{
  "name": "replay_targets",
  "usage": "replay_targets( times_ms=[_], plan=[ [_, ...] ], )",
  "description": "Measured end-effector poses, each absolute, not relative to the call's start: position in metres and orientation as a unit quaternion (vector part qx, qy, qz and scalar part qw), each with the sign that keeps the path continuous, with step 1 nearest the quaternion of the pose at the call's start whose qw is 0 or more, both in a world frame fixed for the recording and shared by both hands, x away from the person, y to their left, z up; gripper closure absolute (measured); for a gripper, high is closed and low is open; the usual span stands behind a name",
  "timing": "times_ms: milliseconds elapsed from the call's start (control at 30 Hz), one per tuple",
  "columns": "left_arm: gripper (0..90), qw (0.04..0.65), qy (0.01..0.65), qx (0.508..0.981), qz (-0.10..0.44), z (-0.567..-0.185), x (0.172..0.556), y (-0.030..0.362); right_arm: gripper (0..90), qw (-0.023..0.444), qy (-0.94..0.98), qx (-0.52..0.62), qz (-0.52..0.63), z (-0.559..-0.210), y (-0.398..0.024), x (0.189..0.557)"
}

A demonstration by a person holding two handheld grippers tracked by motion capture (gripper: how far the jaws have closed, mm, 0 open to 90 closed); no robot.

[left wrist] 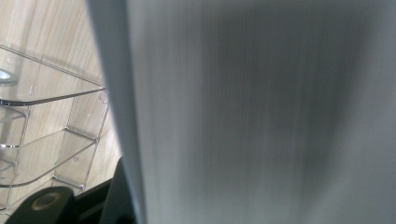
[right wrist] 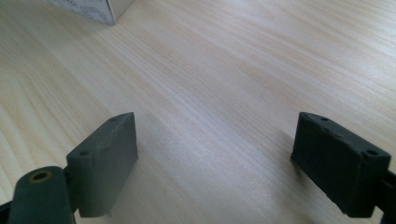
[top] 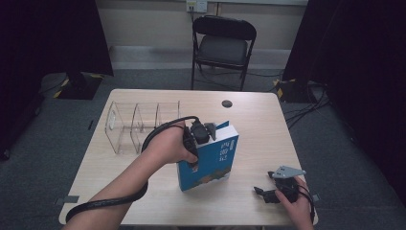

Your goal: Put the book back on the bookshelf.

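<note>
Book: a thick paperback book (top: 210, 160) stands upright near the middle of the table, its glossy blue cover with pale lettering facing the person and its white page block showing along the top and right side.
Page block: in the left gripper view the book (left wrist: 261, 112) appears as a broad grey-white face streaked with fine lines from the packed page edges.
Left gripper: the left gripper (top: 197, 136) sits over the top left corner of the book, its jaws clamped across the book's thickness and holding it upright; the hand wraps the black body and a thick black cable loops back over the forearm.
Left jaw detail: one black jaw with a brass-coloured rivet lies flat against the book's side at the bottom of the left gripper view.
Right gripper: the right gripper (top: 266, 193) rests low at the near right corner of the table, well apart from the book, with a grey three-cornered plate on top.
Right jaws: in the right gripper view the right gripper (right wrist: 215, 154) shows two blocky matt black pads set wide apart with nothing but bare wood between them.
Table: the table (top: 258, 124) has a pale wood-grain top with rounded corners.
Organizer: a clear plastic organizer (top: 139, 125) with upright dividers lies just left of the book.
Chair: a black folding chair (top: 222, 48) stands beyond the far edge.
</note>
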State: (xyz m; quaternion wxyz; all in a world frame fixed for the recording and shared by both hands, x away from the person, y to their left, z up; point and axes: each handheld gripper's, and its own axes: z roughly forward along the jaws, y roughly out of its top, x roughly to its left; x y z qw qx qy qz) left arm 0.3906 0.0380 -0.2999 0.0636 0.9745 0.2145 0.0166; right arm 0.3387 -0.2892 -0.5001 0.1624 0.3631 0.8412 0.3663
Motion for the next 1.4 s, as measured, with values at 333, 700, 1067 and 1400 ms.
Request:
replay_targets(
  times_ms=[333,700,1067,1400],
  plan=[
    [59.3,0.04,0.218,0.975,0.006,-0.3,0.384,0.033,13.2,0.161,0.842,0.363,0.366,-0.5,-0.289,0.338],
    [61.5,0.047,0.25,0.967,-0.029,-0.294,0.381,0.035,13.2,0.159,0.843,0.36,0.366,-0.5,-0.289,0.338],
    [61.9,0.017,0.28,0.96,-0.025,-0.281,0.379,0.053,13.2,0.157,0.843,0.358,0.369,-0.5,-0.289,0.338],
    [62.0,0.012,0.314,0.949,-0.034,-0.271,0.382,0.079,13.2,0.157,0.844,0.358,0.368,-0.5,-0.289,0.338]
  ],
)
